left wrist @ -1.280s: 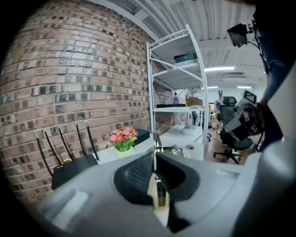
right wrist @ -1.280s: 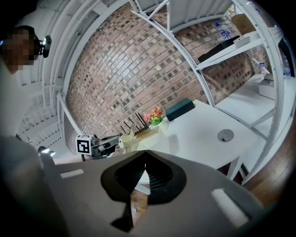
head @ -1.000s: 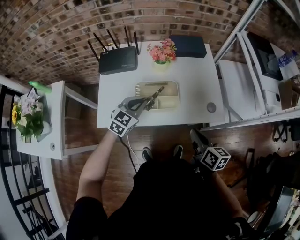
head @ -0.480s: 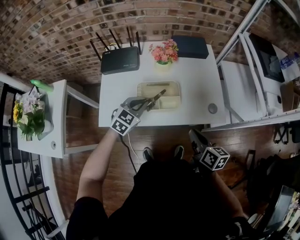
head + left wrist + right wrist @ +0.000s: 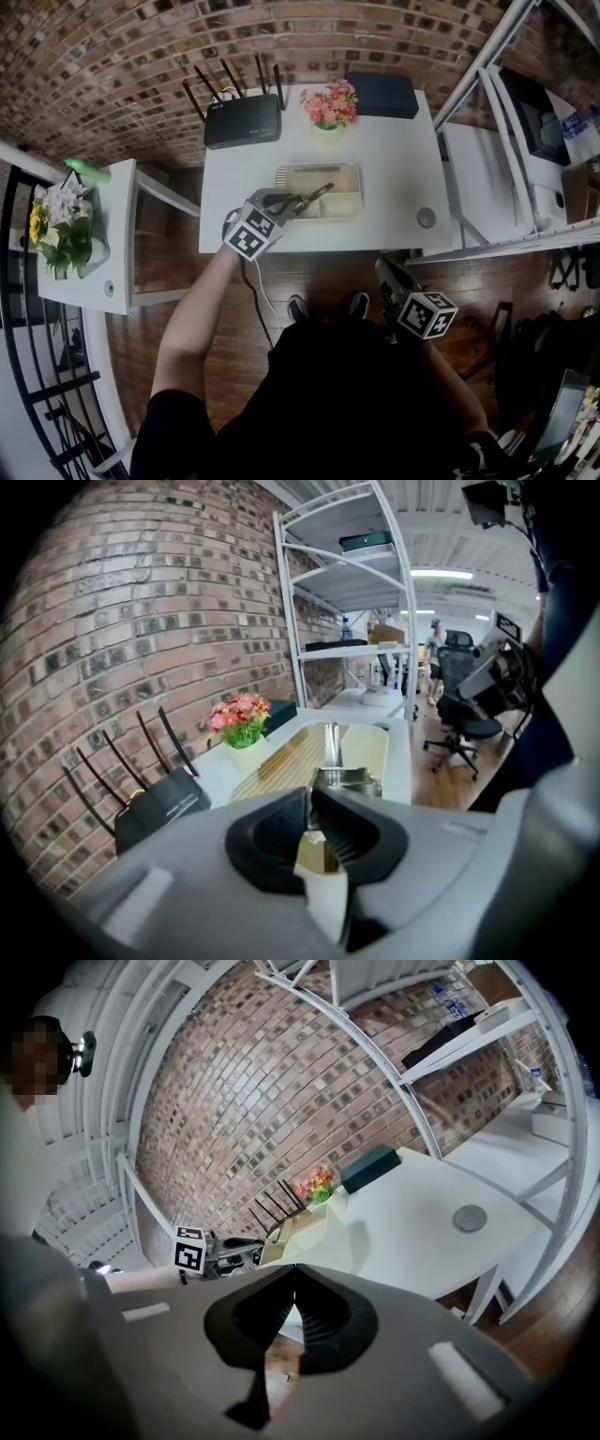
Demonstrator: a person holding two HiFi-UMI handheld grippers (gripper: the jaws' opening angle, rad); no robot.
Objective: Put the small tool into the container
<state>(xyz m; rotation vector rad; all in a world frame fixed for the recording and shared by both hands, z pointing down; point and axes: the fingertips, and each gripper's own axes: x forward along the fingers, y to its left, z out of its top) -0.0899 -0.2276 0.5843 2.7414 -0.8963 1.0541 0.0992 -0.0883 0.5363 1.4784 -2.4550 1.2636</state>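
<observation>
A beige compartment tray point(image 5: 343, 171) lies in the middle of the white table point(image 5: 394, 150). The small tool point(image 5: 315, 195), a thin metal piece, slants from the tray's front rim into it. My left gripper point(image 5: 294, 202) is at the tool's near end, pointing down over the front rim. Its jaws have just been opening and stand slightly apart. In the left gripper view the tool point(image 5: 331, 748) lies just past my left gripper point(image 5: 310, 801) on the tray point(image 5: 375, 747), with tray showing through the gap. My right gripper point(image 5: 388, 274) hangs below the table edge, shut and empty point(image 5: 292, 1283).
A black router point(image 5: 242, 120), a flower pot point(image 5: 325, 105) and a dark box point(image 5: 380, 94) stand along the table's back. A round disc point(image 5: 424, 217) lies at the front right. A white shelf frame point(image 5: 487, 112) rises at the right; a side table with a plant point(image 5: 66, 234) stands left.
My left gripper has sunk toward the tray and the tool's far end has dropped into it. Its jaws have parted a little. The right gripper has not moved.
</observation>
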